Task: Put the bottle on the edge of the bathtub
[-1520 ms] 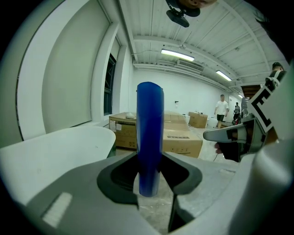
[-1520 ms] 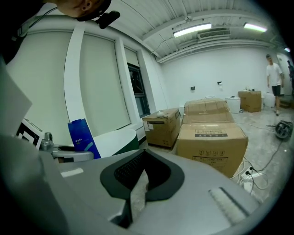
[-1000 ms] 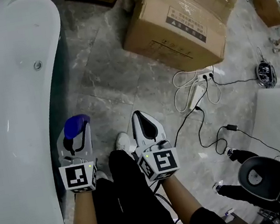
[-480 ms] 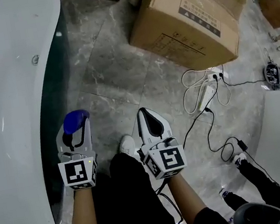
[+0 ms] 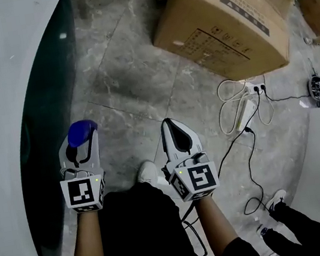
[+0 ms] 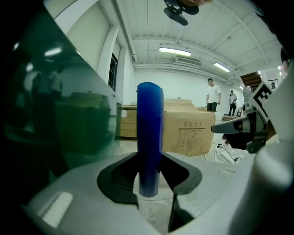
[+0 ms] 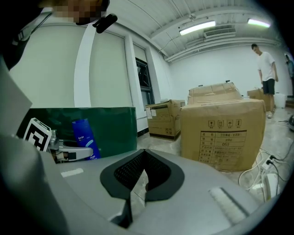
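Just one bottle [image 5: 81, 132], in left claw [image 5: 79, 148].

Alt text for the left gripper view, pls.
The left claw is shut on an upright blue bottle, seen close up. The tub, its side dark green, fills the left. Cardboard boxes stand on the floor beyond, and the right claw pokes in from the right.

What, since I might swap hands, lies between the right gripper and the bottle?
Head view: only bare grey floor separates right gripper and bottle, held by left gripper.
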A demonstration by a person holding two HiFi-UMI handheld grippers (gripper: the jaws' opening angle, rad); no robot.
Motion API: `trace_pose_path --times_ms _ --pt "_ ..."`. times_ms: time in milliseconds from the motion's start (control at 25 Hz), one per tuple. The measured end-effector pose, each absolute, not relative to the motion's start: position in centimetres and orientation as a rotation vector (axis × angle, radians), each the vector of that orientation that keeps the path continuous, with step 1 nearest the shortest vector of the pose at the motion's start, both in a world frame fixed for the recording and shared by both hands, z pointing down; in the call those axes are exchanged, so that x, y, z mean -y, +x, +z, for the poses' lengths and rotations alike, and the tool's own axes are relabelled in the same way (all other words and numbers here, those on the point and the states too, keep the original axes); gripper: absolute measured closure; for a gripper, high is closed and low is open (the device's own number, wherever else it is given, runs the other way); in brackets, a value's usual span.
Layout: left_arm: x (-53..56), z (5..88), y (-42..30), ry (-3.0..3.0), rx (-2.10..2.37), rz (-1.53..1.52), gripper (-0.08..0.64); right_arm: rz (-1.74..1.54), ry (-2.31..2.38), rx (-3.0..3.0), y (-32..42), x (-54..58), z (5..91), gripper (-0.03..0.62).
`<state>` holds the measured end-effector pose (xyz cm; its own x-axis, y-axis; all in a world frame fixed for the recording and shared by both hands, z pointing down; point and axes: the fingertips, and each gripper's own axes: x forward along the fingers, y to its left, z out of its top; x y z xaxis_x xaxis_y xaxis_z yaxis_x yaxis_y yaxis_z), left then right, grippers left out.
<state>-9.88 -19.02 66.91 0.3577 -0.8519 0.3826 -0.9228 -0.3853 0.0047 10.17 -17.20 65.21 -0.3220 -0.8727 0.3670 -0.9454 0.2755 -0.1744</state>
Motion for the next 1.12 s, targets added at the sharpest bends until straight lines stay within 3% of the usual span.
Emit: trace_pose_path --times_ms 1120 --pt "19.2 85.8 -12.8 2.406 1.593 0.527 0.405 0.477 1.593 2.364 7.3 16.9 83.2 0.568"
